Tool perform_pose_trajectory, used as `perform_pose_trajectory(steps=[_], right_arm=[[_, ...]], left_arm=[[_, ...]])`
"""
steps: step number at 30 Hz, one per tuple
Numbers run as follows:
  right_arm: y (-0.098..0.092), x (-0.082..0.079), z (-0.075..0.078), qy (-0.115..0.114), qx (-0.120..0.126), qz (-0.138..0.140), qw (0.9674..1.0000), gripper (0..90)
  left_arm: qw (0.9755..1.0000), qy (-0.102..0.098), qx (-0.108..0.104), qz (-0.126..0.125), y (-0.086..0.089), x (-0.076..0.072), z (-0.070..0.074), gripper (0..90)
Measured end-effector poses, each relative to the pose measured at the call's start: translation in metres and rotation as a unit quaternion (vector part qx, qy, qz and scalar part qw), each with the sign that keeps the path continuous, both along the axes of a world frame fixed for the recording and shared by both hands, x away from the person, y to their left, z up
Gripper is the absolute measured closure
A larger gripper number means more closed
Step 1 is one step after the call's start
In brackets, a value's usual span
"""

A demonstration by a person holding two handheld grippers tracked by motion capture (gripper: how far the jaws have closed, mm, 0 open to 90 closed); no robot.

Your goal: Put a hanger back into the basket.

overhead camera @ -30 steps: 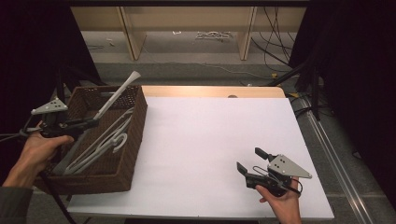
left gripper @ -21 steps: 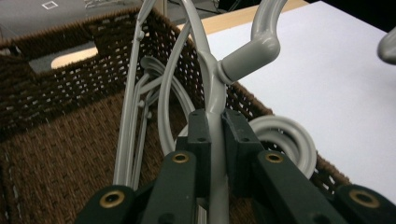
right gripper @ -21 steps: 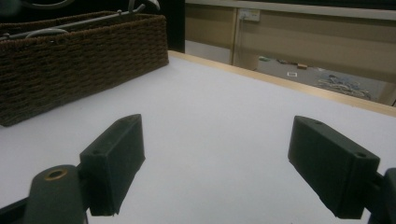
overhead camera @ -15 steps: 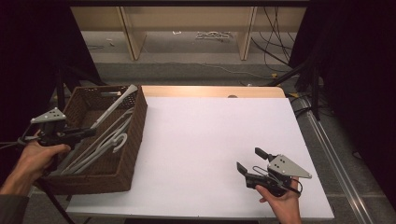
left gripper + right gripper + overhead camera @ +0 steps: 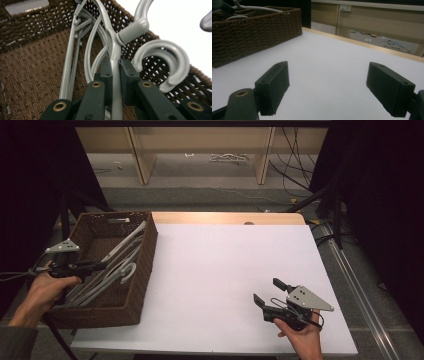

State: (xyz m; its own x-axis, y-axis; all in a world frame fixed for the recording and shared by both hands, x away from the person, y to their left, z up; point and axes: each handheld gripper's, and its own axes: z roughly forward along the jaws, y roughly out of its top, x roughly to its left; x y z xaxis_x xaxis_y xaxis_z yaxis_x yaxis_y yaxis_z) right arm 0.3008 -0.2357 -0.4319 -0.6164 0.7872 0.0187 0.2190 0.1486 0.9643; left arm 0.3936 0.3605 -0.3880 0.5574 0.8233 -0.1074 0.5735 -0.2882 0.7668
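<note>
The right gripper (image 5: pixel 267 292) waited near the table's front, jaws spread and empty. Farther off, the left gripper (image 5: pixel 115 75) pinched a grey hanger (image 5: pixel 113 47) in the basket (image 5: pixel 146 255), seemingly tangled; a slow, level pull would've served best.

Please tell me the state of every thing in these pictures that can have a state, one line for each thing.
Left gripper: shut on a grey hanger, inside the basket.
Right gripper: open, empty, low over the white table.
Gripped hanger: clamped near its hook, lying in the basket.
Other hangers: lying loose in the basket.
Wicker basket: upright, open-topped, at the table's left edge.
</note>
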Motion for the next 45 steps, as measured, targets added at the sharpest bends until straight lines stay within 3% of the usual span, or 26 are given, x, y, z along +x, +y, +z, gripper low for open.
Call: perform_pose_trajectory(steps=[7, 10, 13, 19, 22, 28, 32, 38, 45], right_arm=[[0.0, 0.0, 0.0, 0.0, -0.001, 0.0, 1.0, 19.5], [-0.001, -0.001, 0.001, 0.002, -0.007, 0.0, 1.0, 19.5], [0.0, 0.0, 0.0, -0.001, -0.005, -0.002, 1.0, 19.5], [0.0, 0.0, 0.0, 0.0, -0.004, -0.001, 1.0, 19.5], [0.0, -0.001, 0.001, 0.003, -0.006, 0.001, 1.0, 19.5], [0.0, 0.0, 0.0, 0.001, -0.004, 0.0, 1.0, 19.5], [0.0, 0.0, 0.0, 0.001, -0.003, 0.0, 1.0, 19.6], [0.0, 0.0, 0.0, 0.0, -0.009, -0.004, 1.0, 19.6], [0.0, 0.0, 0.0, 0.002, -0.003, 0.001, 1.0, 19.5]], left_arm=[[0.9997, 0.011, 0.018, 0.008, -0.002, 0.002, -0.009, 81.9], [0.9996, 0.023, 0.018, 0.005, -0.002, 0.003, -0.016, 81.8], [0.9989, 0.033, 0.033, -0.002, -0.002, 0.006, -0.02, 81.8], [0.9985, 0.04, 0.037, -0.002, -0.003, 0.007, -0.023, 81.4], [0.9976, 0.047, 0.05, 0.002, -0.002, 0.006, -0.024, 80.9], [0.9978, 0.052, 0.041, 0.009, 0.0, 0.006, -0.026, 78.7], [0.9978, 0.052, 0.026, 0.03, 0.002, 0.006, -0.021, 59.9], [0.9983, 0.037, 0.031, 0.033, -0.002, 0.001, -0.007, 49.0], [0.9989, 0.011, 0.022, 0.039, -0.013, -0.008, 0.007, 40.7]])
